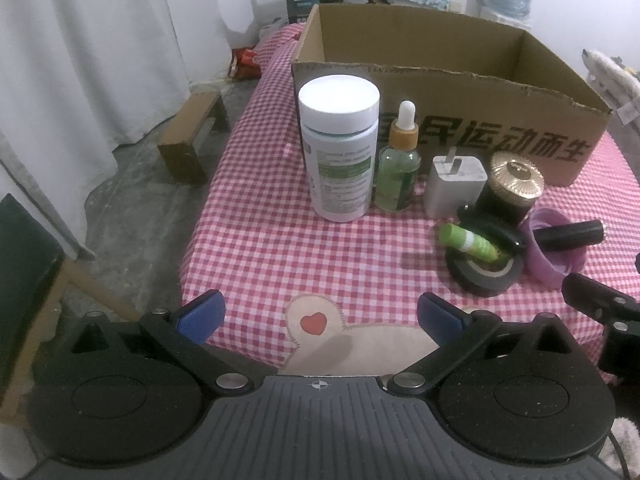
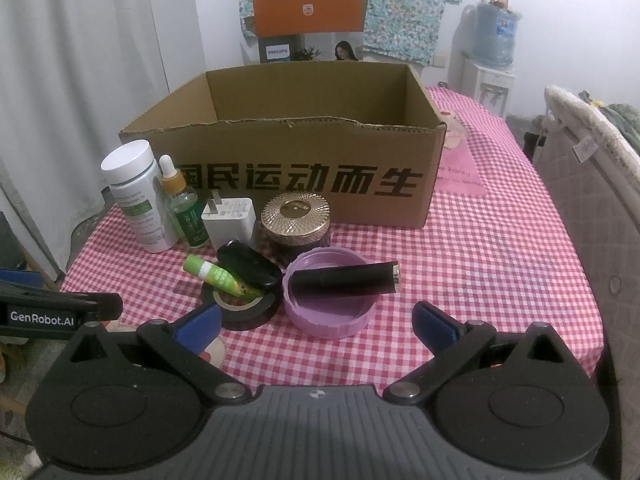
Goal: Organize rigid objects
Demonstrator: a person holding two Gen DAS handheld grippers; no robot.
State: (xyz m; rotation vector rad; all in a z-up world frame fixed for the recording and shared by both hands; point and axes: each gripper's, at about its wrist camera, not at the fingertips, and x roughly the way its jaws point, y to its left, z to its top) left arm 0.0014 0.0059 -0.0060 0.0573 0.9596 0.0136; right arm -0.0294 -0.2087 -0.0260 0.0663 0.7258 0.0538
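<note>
A red-and-white checked tablecloth [image 2: 480,260] covers the table, and the small things stand in a cluster just in front of an open cardboard box [image 2: 288,184] with black lettering on its near wall. Farthest left, a tall white bottle [image 2: 134,196] with a green label stands upright, and a green dropper bottle [image 2: 182,204] stands touching its right side. Next comes a white plug adapter [image 2: 229,222], prongs up, then a dark jar with a gold ribbed lid [image 2: 296,216] just beside it, close to the box wall. Nearer the cameras, a green glue stick [image 2: 214,276] lies tilted across a roll of black tape [image 2: 244,306], with a glossy black case [image 2: 248,268] resting on the roll's far edge. To the right, touching the tape, a purple lid [image 2: 328,300] sits rim up with a black cylinder [image 2: 346,280] lying across it. The left gripper [image 1: 320,316] hovers over the cloth's near edge, blue pads spread wide and holding nothing. The right gripper [image 2: 318,326] hangs just short of the purple lid, its pads likewise wide apart and empty
</note>
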